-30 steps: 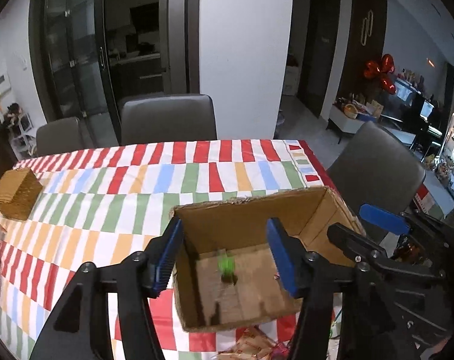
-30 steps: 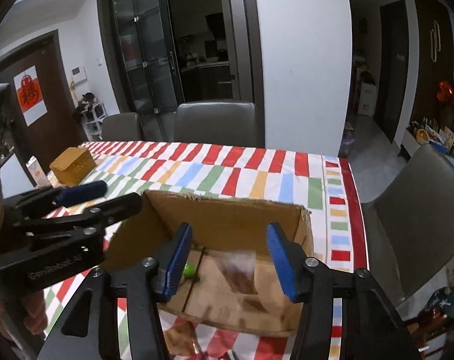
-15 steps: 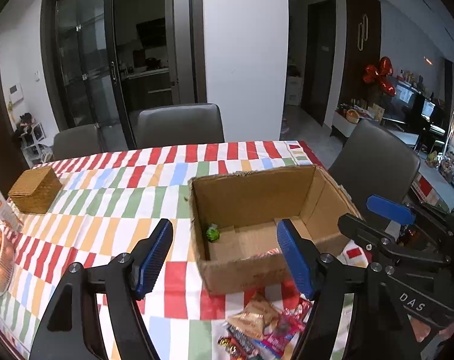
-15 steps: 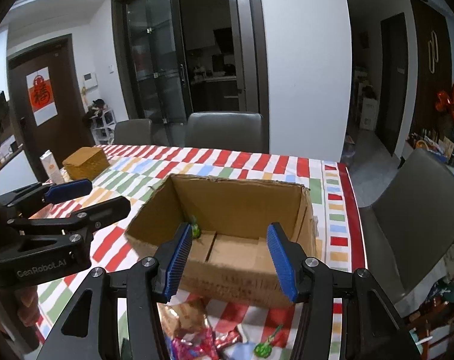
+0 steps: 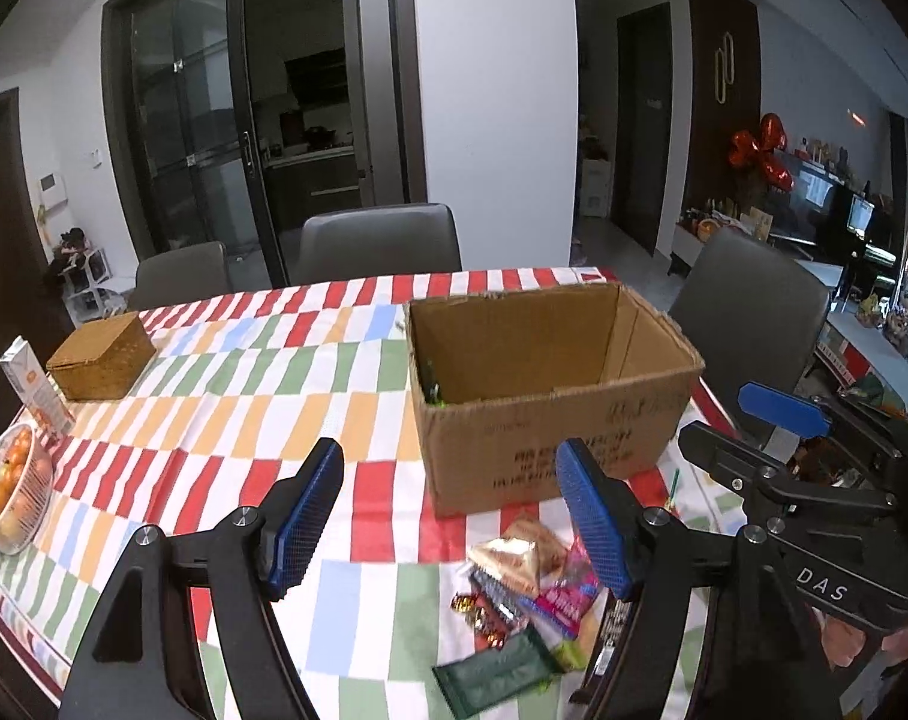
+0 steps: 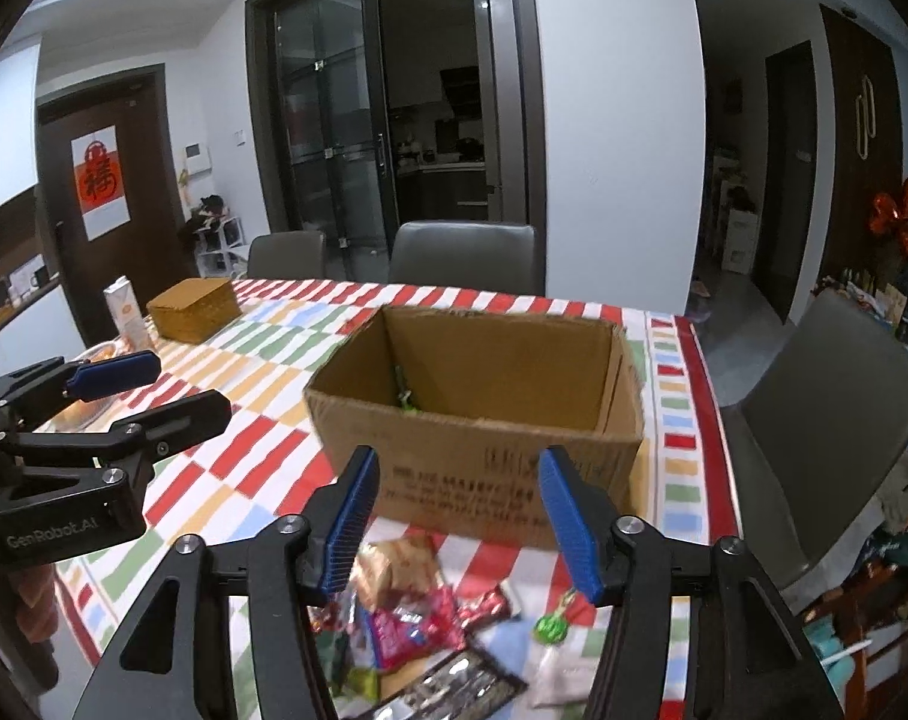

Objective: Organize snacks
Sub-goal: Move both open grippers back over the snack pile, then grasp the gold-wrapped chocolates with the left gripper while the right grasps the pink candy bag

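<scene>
Hovering above the striped tabletop (image 5: 172, 420), the left gripper (image 5: 448, 516) has its blue-padded jaws spread wide and grasps nothing. The right gripper (image 6: 457, 516) is likewise released, jaws apart and bare. An open brown cardboard box (image 5: 550, 414) stands on the tabletop just beyond both grippers; a small green-wrapped sweet (image 6: 405, 402) lies inside, against its left wall. A loose heap of packaged snacks (image 5: 526, 588) lies on the tabletop in front of the box, beneath the jaws: a tan crinkled packet (image 6: 397, 564), a pink packet (image 6: 415, 630), a dark green sachet (image 5: 496, 669). At the far left stand a woven wicker box (image 5: 101, 355), a small carton (image 5: 34, 387) and a bowl of oranges (image 5: 7, 489).
</scene>
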Demonstrator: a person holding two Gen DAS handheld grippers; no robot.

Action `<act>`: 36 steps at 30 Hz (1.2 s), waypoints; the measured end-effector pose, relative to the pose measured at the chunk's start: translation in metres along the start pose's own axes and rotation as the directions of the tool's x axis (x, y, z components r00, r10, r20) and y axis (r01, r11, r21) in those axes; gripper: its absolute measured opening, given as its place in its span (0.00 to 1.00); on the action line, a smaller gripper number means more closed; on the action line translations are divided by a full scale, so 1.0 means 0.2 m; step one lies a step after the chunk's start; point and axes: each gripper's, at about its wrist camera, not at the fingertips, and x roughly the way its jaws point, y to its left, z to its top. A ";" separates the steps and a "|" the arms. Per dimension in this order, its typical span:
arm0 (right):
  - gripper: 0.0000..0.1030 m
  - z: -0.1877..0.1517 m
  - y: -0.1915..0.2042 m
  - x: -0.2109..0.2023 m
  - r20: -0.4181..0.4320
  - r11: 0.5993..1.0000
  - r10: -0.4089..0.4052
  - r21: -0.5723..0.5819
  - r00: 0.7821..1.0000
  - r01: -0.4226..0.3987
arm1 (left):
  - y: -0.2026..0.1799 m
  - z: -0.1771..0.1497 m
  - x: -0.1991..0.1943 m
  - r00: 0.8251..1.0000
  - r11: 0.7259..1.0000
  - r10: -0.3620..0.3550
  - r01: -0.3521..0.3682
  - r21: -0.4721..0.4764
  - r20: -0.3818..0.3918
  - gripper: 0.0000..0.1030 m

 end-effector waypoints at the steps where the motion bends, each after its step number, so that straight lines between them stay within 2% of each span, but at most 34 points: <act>1: 0.57 -0.02 0.00 0.00 -0.002 1.000 0.004 -0.002 1.000 -0.004 | 0.00 -0.01 0.00 1.000 1.000 0.000 0.000 0.001 -0.004 0.71; 10: 0.61 -0.19 0.05 0.02 -0.074 0.999 0.034 -0.015 0.997 -0.035 | -0.01 -0.20 0.01 0.999 1.000 -0.007 0.007 -0.005 -0.052 0.71; 15: 0.68 -0.29 0.05 0.07 -0.134 0.999 0.050 -0.008 0.990 -0.051 | -0.03 -0.28 0.05 0.997 1.000 -0.005 0.006 0.008 -0.075 0.71; 25: 0.69 -0.44 0.04 0.24 -0.265 0.998 0.069 0.016 0.962 -0.067 | 0.00 -0.45 0.24 0.983 0.999 -0.037 0.034 -0.019 -0.181 0.70; 36: 0.69 -0.51 0.05 0.43 -0.351 0.996 0.085 0.024 0.932 -0.082 | 0.04 -0.56 0.43 0.962 0.998 -0.055 0.043 -0.049 -0.269 0.66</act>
